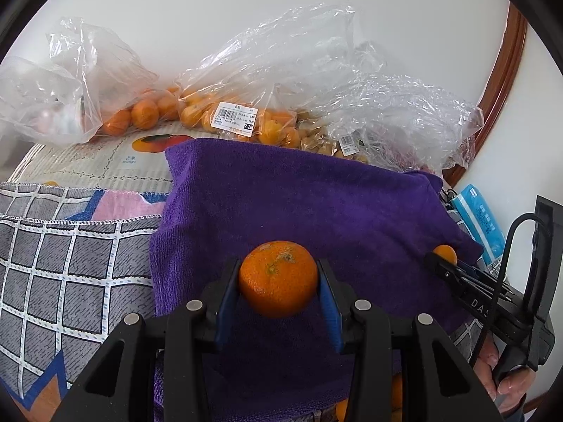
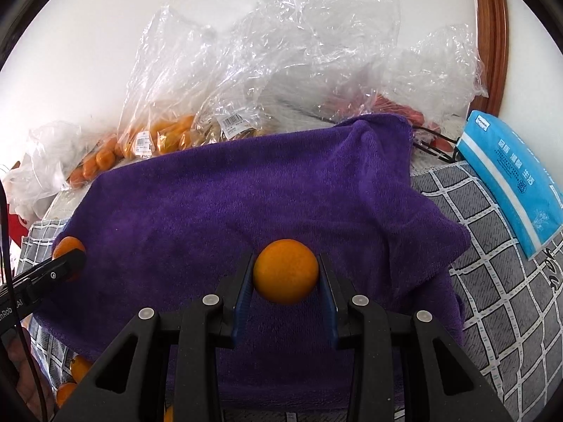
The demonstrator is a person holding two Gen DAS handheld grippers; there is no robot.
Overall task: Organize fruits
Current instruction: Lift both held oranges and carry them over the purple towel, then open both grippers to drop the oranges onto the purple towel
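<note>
Left wrist view: the left gripper (image 1: pixel 278 277), black with blue-padded fingers (image 1: pixel 225 295), pinches a round orange mandarin with a greenish stem scar (image 1: pixel 278 277) between its two pads, held above a rumpled purple terry towel (image 1: pixel 299 204). At the right edge of this view the right gripper (image 1: pixel 444 259) enters, clamped on a second, smaller orange fruit (image 1: pixel 446 252) of which only the top shows, and the person's hand (image 1: pixel 506 376) grips its handle below. Right wrist view: the right gripper (image 2: pixel 285 272) pinches a smooth round orange fruit (image 2: pixel 285 270) between its blue pads (image 2: pixel 242 299), again over the purple towel (image 2: pixel 281 193); the left gripper's tip (image 2: pixel 65 267) appears at the left edge with its mandarin (image 2: pixel 68 246) partly hidden behind it. Both fruits sit firmly between the fingers, touching each pad. Behind the towel, against a white wall (image 1: pixel 211 17), lie clear crinkled plastic bags of small orange fruits (image 1: pixel 225 119), one bearing a white price label (image 1: pixel 234 121); a further clear bag to the right holds reddish contents (image 2: pixel 394 105) too blurred to identify. A grey checked cloth with white grid lines (image 1: pixel 63 267) covers the surface to either side of the towel, and a blue-and-white tissue packet (image 2: pixel 510 179) rests on it at the right. More loose orange fruits (image 2: pixel 79 369) show near the lower left edge of the right wrist view, beside the towel.
</note>
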